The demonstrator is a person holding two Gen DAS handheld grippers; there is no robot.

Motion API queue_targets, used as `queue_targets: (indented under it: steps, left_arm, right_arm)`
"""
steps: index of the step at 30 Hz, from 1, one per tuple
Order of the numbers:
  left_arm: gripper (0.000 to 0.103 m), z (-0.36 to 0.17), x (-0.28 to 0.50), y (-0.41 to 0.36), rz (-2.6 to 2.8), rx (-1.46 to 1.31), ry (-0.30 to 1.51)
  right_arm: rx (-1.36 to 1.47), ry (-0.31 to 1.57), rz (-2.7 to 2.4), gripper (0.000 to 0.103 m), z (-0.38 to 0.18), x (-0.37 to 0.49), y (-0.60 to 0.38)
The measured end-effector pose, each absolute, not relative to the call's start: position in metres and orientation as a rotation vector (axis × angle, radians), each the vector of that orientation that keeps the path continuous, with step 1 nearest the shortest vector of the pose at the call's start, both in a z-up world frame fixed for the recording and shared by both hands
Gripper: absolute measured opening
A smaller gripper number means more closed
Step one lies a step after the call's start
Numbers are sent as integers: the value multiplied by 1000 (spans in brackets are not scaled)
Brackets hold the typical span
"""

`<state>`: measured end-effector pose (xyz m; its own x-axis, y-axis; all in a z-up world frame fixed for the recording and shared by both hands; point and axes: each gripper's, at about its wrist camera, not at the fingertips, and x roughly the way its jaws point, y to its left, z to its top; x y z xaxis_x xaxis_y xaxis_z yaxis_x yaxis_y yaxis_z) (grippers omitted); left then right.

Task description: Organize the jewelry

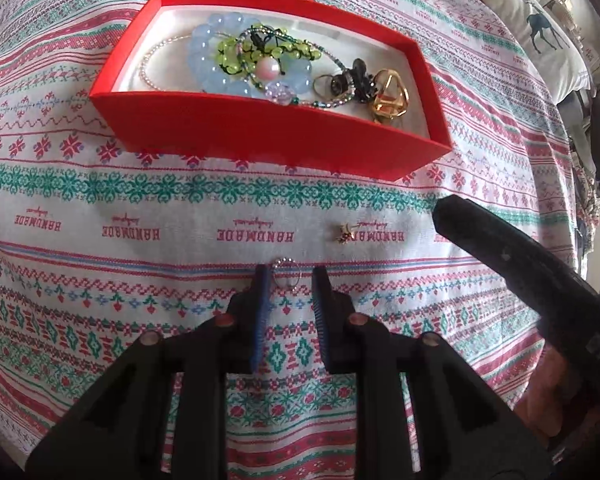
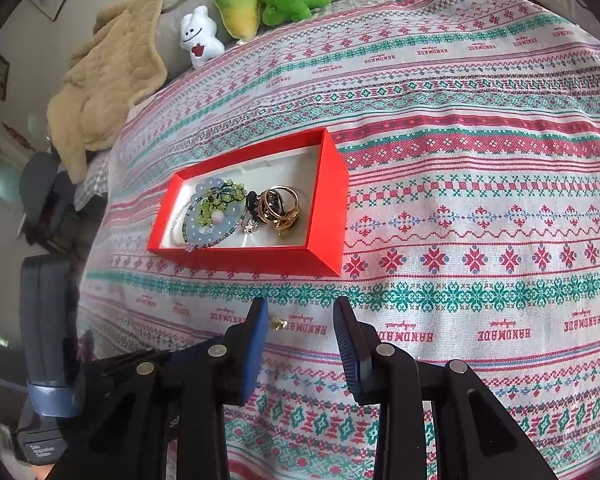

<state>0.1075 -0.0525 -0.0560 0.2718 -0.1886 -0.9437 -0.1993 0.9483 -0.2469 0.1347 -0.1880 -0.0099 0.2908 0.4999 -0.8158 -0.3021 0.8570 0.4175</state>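
1. left claw (image 1: 288, 280) is nearest in the left wrist view, spread, with a small silver ring (image 1: 286, 274) lying on the bed cover (image 1: 100, 208) between its tips; a gold stud (image 1: 345, 234) sits near, and the red box (image 1: 260, 136) of jewelry lies beyond.
2. right claw (image 2: 300, 312) in the right wrist view is spread and empty, the stud just inside its left finger. pickup seems in hand; next, close gently on the ring, then lift to the box.

Patterned bedspread (image 1: 180, 208) bearing red box (image 1: 260, 136), silver ring (image 1: 286, 274), gold earring (image 1: 345, 234).
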Motion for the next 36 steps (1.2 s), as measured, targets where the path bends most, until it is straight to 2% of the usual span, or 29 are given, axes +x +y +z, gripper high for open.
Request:
queue_targets:
  steps: [15, 18, 31, 36]
  left_arm:
    - [23, -68, 128, -82, 67, -164, 1258]
    - [17, -67, 127, -84, 75, -178, 1260]
    - [17, -53, 101, -60, 53, -233, 1247]
    - [17, -41, 97, -39, 45, -305, 1229]
  right_arm:
    - [215, 1168, 523, 34, -10, 136, -193]
    - [214, 1172, 528, 34, -10, 136, -194]
    - [207, 1176, 529, 34, -10, 135, -197]
    - [118, 1193, 529, 34, -16, 132, -184]
